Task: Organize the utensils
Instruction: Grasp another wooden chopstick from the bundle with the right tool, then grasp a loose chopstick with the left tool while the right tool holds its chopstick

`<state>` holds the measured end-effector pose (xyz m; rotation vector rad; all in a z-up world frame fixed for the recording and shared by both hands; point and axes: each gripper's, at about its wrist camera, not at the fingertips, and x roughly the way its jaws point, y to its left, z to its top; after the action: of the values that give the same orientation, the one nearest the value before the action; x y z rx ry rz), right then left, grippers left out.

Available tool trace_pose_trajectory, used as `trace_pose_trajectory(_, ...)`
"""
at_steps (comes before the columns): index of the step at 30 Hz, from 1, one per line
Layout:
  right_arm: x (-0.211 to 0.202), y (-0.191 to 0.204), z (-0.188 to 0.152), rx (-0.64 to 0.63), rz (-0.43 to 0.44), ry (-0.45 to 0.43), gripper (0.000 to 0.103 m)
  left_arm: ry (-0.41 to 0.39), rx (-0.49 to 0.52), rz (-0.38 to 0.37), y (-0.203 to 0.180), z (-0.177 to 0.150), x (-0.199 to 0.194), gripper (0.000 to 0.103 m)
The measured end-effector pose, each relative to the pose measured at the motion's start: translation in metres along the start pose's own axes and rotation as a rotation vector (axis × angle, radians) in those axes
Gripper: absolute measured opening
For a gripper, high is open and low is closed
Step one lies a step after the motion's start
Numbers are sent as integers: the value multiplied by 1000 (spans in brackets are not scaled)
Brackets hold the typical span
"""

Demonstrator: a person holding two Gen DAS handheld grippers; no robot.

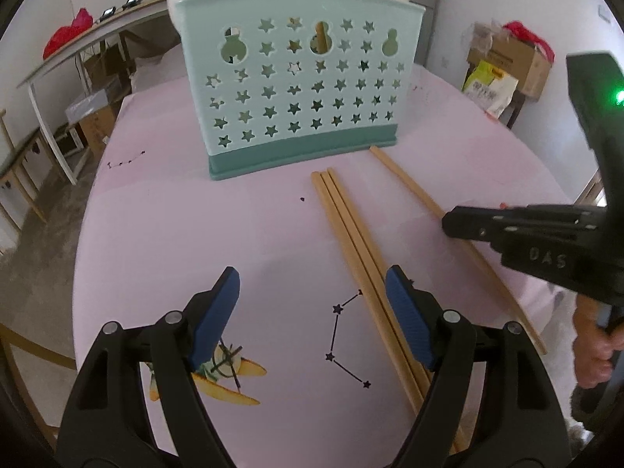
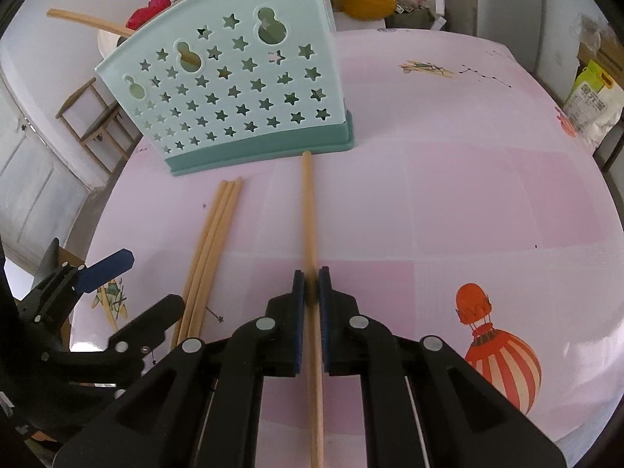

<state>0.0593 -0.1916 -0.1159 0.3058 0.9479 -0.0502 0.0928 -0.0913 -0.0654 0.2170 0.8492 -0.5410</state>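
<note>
While a pale green utensil holder [image 2: 234, 89] with star-shaped cutouts stands upright at the far side of a pink tablecloth [image 2: 448, 202], wooden chopsticks lie flat in front of it, pointing toward its base. A single chopstick [image 2: 308, 210] runs straight toward the camera in the right wrist view, its far tip just short of the holder's darker base. The right gripper [image 2: 311, 286] has its jaws closed on this chopstick, the dark pads pressing both sides partway along its length. To the left, a bundle of three chopsticks [image 1: 351, 234] lies side by side, touching one another. The left gripper [image 1: 312, 304] hangs over the bundle with its blue-padded jaws wide open and holding nothing; the bundle passes just inside the right-hand pad [image 1: 405, 312], well off centre. Chopsticks like these are probably light, stiff and smooth, so a thin one could swivel or slip in the pads; a grip nearer the middle would likely keep it balanced.
</note>
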Motion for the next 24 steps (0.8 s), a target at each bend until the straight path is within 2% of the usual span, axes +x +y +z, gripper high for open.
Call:
trace_pose_trajectory(7, 0, -4, -2, 7, 19, -5, 7, -3, 20, 34, -3, 0, 1, 74)
trace_pose_trajectory(24, 1, -6, -2, 12, 28, -6, 7, 10, 5, 51, 6, 3, 5, 74)
